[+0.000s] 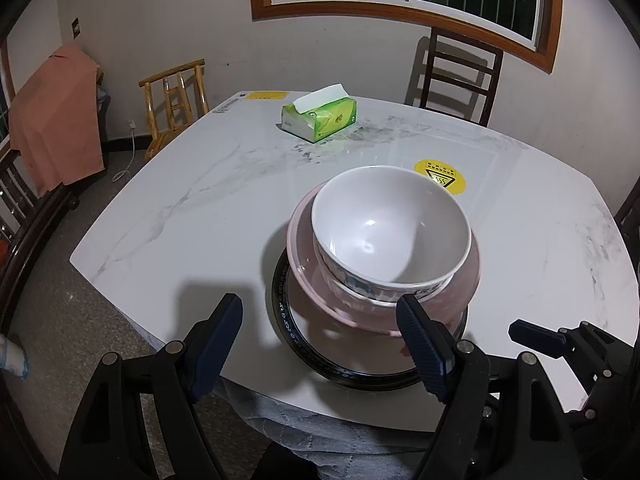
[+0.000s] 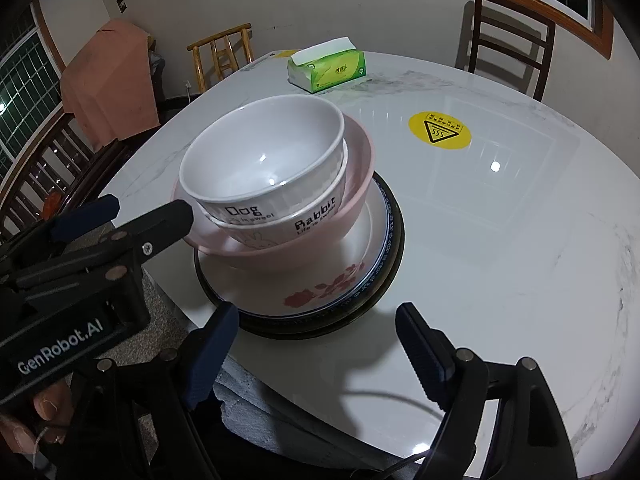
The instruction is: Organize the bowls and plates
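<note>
Left wrist view: your left claw (image 1: 320,344) hangs released, nothing between its fingers, just short of the stack. The white bowl (image 1: 390,226) sits nested in a pink bowl (image 1: 304,256) on the plates (image 1: 288,320), near the bench (image 1: 180,220) edge.

Right wrist view: your right claw (image 2: 316,354) is released too, empty. "Dog" bowl (image 2: 264,160) in "Rabbit" bowl (image 2: 304,228); the floral plate (image 2: 320,288) sits beneath. Stacking looks finished; no loose dishes visible.
</note>
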